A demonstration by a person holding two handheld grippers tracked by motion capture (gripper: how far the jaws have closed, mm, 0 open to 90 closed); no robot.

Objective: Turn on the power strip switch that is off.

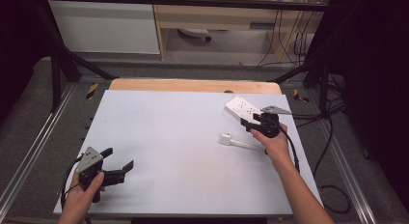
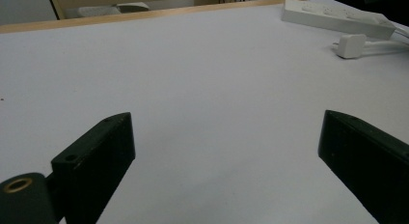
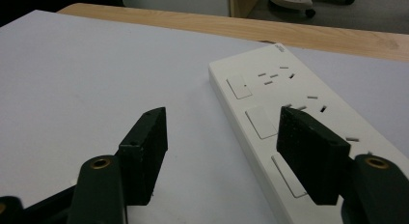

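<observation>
A white power strip (image 1: 242,109) lies flat at the back right of the white board (image 1: 183,151). A white plug (image 1: 225,138) with its white cable lies just in front of it. My right gripper (image 1: 258,120) hovers at the strip's near end, held by a hand. In the right gripper view the strip (image 3: 299,122) runs under the right jaw, the left jaw stands over bare board, and the right gripper (image 3: 222,122) is open with nothing pressed between the pads. My left gripper (image 1: 118,159) rests open at the front left. Far off in its view are the strip (image 2: 337,14) and plug (image 2: 352,44).
A wooden table edge (image 1: 193,85) shows behind the board. Black frame posts (image 1: 55,74) stand at the back corners. Black cables (image 1: 333,190) trail over the floor at the right, and metal rails run along both sides.
</observation>
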